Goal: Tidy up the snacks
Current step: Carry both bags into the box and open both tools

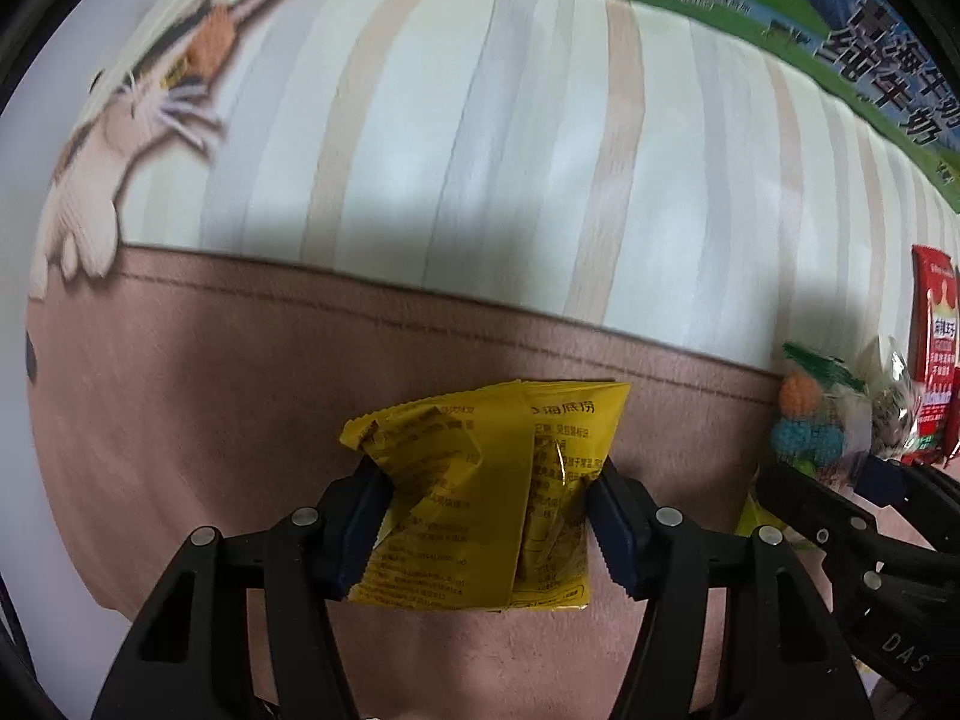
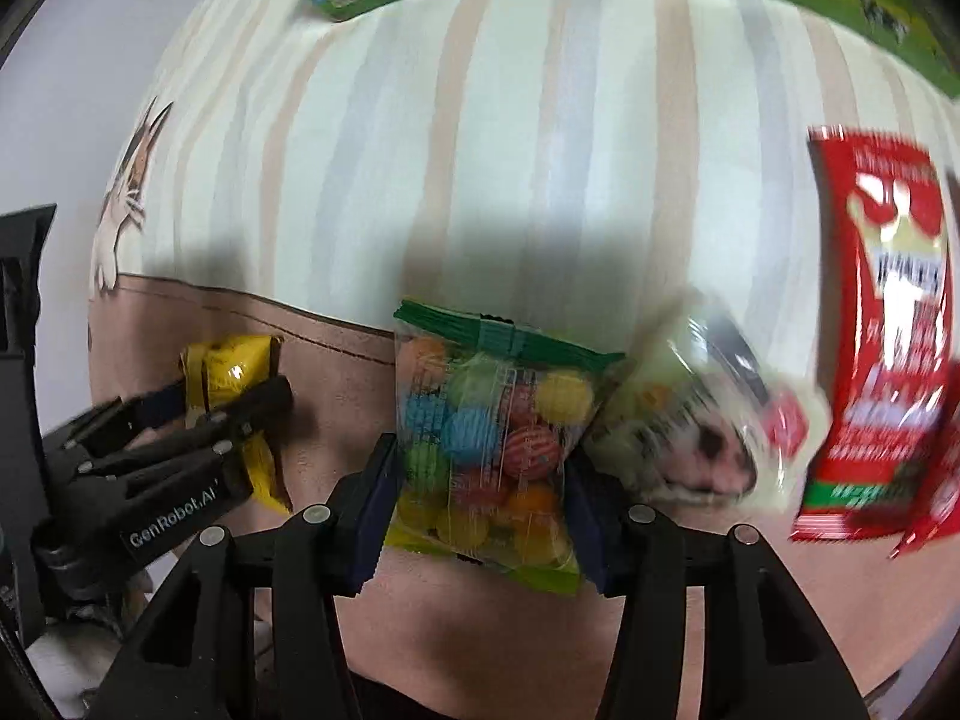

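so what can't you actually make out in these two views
- Right wrist view: the clear packet beside the candy bag is motion-blurred; contents unreadable.
- Right wrist view: red packet print is blurred, its right side cut by the lens edge.
- Left wrist view: yellow packet sides are hidden by the left claw pads.

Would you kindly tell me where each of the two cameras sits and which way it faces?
Left wrist: rides the left gripper, looking forward over its jaws, shut on the yellow packet, toward the striped cloth; the right gripper shows at right.
Right wrist: rides the right gripper, its jaws shut on the candy bag; the left gripper shows at left.
Shared: cloth, both packets, green milk carton, red packet.
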`<state>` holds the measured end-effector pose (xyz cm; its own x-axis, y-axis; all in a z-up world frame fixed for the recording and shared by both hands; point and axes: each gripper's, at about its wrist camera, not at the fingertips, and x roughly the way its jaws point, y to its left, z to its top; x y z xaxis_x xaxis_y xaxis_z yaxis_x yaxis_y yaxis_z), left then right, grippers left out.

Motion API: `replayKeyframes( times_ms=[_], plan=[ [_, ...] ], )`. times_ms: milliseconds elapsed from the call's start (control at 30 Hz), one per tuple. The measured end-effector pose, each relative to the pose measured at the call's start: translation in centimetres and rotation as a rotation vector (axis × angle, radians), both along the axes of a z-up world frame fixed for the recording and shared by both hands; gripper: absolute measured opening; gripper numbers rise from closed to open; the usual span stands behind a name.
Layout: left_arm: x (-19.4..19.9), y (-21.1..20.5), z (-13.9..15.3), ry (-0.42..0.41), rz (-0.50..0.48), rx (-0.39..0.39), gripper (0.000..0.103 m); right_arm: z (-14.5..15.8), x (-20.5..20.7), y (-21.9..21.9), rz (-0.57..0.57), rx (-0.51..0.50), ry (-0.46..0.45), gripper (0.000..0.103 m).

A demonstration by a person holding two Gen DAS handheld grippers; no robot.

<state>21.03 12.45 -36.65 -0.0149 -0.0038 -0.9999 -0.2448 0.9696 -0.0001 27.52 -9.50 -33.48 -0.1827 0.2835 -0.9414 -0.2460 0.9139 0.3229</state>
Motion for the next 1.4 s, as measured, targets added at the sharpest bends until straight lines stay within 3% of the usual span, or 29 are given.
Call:
replayKeyframes(
  times_ms=[167,267,500,600,767,933,1033,1133,1200,1400],
  plan=[
    [-0.1,0.3,-0.2,-0.004,0.004,0.012,0.058,-1.0,0.2,0.7,-0.026,-0.014,0.004,0.059],
    [-0.4,-0.9,0.1,-0.011,-0.001,0.032,0.055,-1.2,0.9,1.6,-0.023,-0.025,-0.022,0.053],
    [-0.9,-2.6,3.7,-0.067,0.001,-0.02,0.052,1.2,-0.1,-2.0,-0.068,0.071,-0.055,0.051],
    [-0.1,-3.0,6.6,-0.116,-0.003,-0.066,0.052,4.3,0.8,-3.5,-0.099,0.132,-0.081,0.051],
    [3.6,-4.9,13.9,-0.243,-0.05,-0.153,0.052,10.9,3.3,-7.1,-0.146,0.229,-0.167,0.051],
    [10.9,-8.0,21.5,-0.35,-0.146,-0.191,0.052,18.4,9.7,-10.5,-0.19,0.261,-0.295,0.051],
    [15.8,-9.9,23.4,-0.372,-0.2,-0.183,0.052,20.9,13.9,-11.9,-0.195,0.213,-0.375,0.051],
    [20.3,-11.9,23.5,-0.341,-0.226,-0.19,0.052,21.4,18.6,-12.9,-0.2,0.159,-0.391,0.051],
    [22.6,-12.4,22.2,-0.301,-0.221,-0.204,0.052,20.7,21.2,-13.4,-0.19,0.115,-0.373,0.051],
    [28.2,-13.8,16.5,-0.158,-0.21,-0.205,0.052,15.5,26.5,-13.5,-0.164,-0.004,-0.276,0.051]
  ],
)
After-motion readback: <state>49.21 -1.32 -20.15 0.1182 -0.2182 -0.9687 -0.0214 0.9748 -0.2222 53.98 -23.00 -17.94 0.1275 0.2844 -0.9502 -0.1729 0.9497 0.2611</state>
